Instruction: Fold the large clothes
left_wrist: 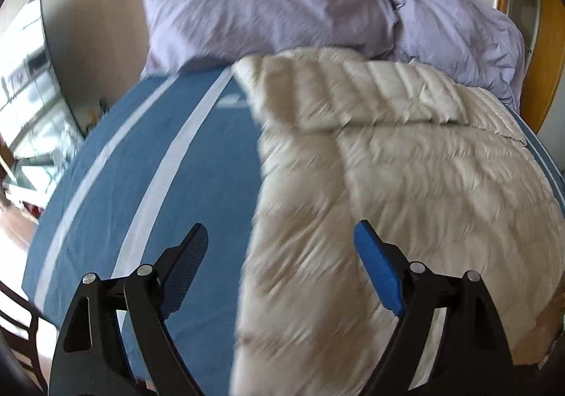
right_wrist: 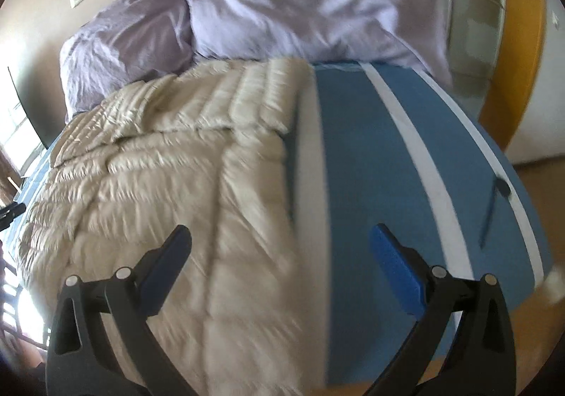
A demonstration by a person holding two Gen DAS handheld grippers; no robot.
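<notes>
A cream quilted down jacket (left_wrist: 388,163) lies spread on a bed with a blue sheet (left_wrist: 169,163) striped in white. Its far part is folded over itself. In the left wrist view my left gripper (left_wrist: 280,237) is open and empty, above the jacket's left edge near me. In the right wrist view the jacket (right_wrist: 169,177) fills the left half of the bed (right_wrist: 406,148). My right gripper (right_wrist: 280,237) is open and empty above the jacket's right edge. Both views are blurred by motion.
Two lilac pillows (left_wrist: 268,4) (right_wrist: 310,0) lie at the head of the bed against a cream wall. A wooden frame (right_wrist: 522,42) stands at the right. A window (left_wrist: 31,88) and a dark chair (left_wrist: 17,318) are at the left. A small dark object (right_wrist: 503,188) lies on the sheet.
</notes>
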